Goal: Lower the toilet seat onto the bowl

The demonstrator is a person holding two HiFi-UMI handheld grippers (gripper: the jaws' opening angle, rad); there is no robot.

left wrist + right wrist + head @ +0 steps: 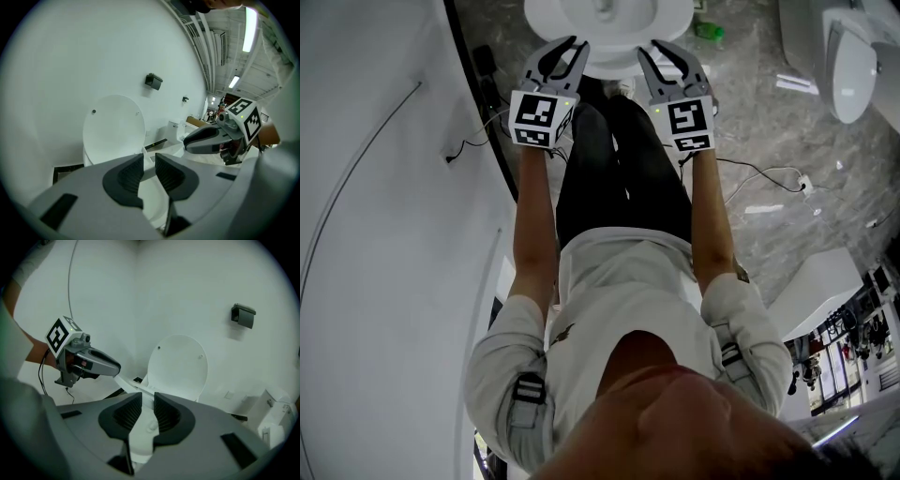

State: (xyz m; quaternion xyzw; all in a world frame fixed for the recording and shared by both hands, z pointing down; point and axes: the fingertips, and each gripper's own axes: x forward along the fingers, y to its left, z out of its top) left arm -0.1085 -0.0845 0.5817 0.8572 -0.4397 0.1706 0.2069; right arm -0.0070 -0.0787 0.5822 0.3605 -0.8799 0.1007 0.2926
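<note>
The white toilet (609, 23) stands at the top of the head view, its lid (115, 131) (178, 366) upright against the wall. The seat's thin front rim (133, 386) runs between my two grippers. My left gripper (574, 43) (149, 173) is at the rim's left front, jaws closed down on the white edge; the right gripper view shows it (117, 369) clamped on the rim. My right gripper (652, 45) (147, 413) holds the rim's right front the same way, as the left gripper view shows (187, 140). Whether the seat rests on the bowl is hidden.
A white partition wall (384, 234) rises close on my left. A dark paper holder (243, 315) hangs on the back wall. Cables (769, 173) and a green bottle (709, 31) lie on the marble floor. Another toilet (848, 56) stands to the right.
</note>
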